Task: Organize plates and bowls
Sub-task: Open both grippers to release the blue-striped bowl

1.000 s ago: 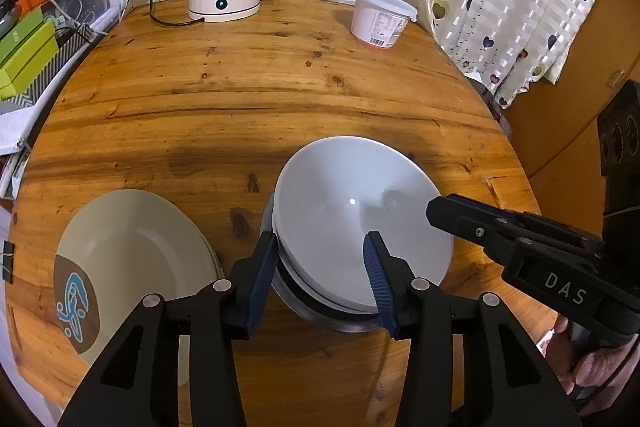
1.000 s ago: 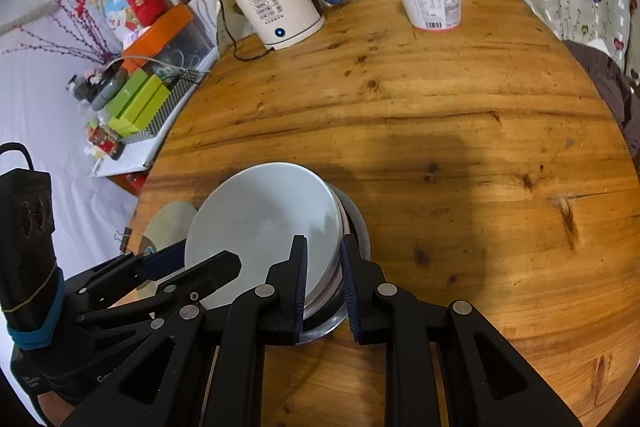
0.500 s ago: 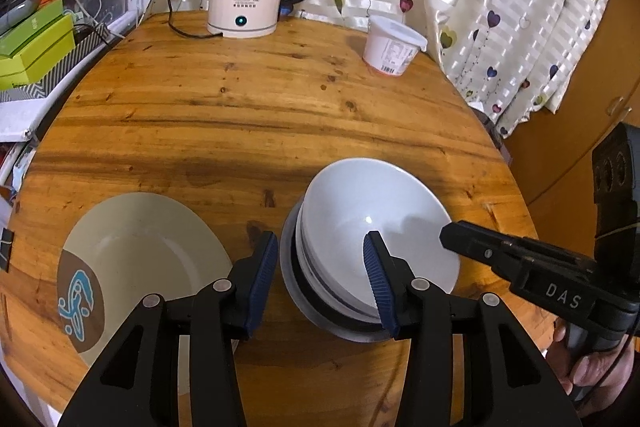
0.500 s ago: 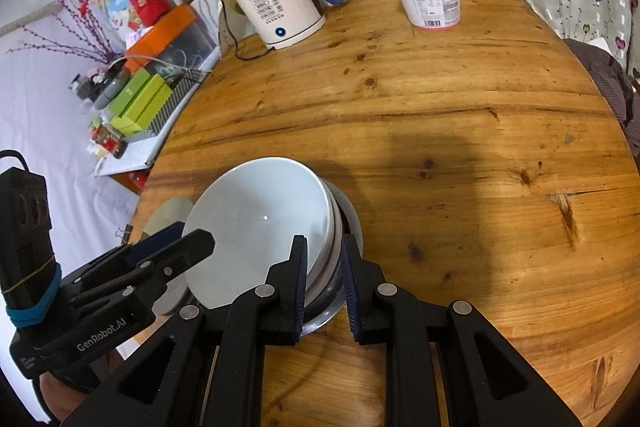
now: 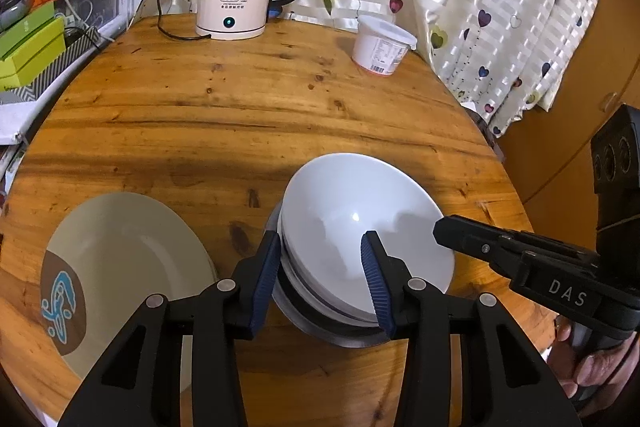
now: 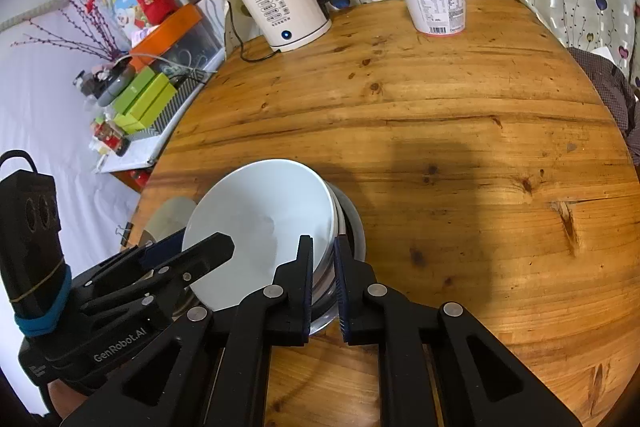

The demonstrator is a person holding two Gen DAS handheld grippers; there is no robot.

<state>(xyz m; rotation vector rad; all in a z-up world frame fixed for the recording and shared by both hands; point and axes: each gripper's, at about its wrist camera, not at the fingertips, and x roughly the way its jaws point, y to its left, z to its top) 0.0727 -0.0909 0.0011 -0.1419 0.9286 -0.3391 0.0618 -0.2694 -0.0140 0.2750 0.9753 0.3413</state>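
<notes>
- Table [image 5: 248, 115]: round, wooden.
- Plate [image 5: 120, 267]: left of the bowls.
- Bowls [image 5: 360, 227]: white stack in a steel one, near the table's front edge.
- Left gripper [image 5: 322, 281]: jaws just closing, straddling the stack's near-left rim.
- Right gripper [image 6: 323, 283]: just closing, pinching the bowls' right rim.

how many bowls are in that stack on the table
3 that I can make out: a white bowl on top, a second white bowl nested under it, and a metal bowl at the bottom. Another could be hidden inside the stack.
</notes>
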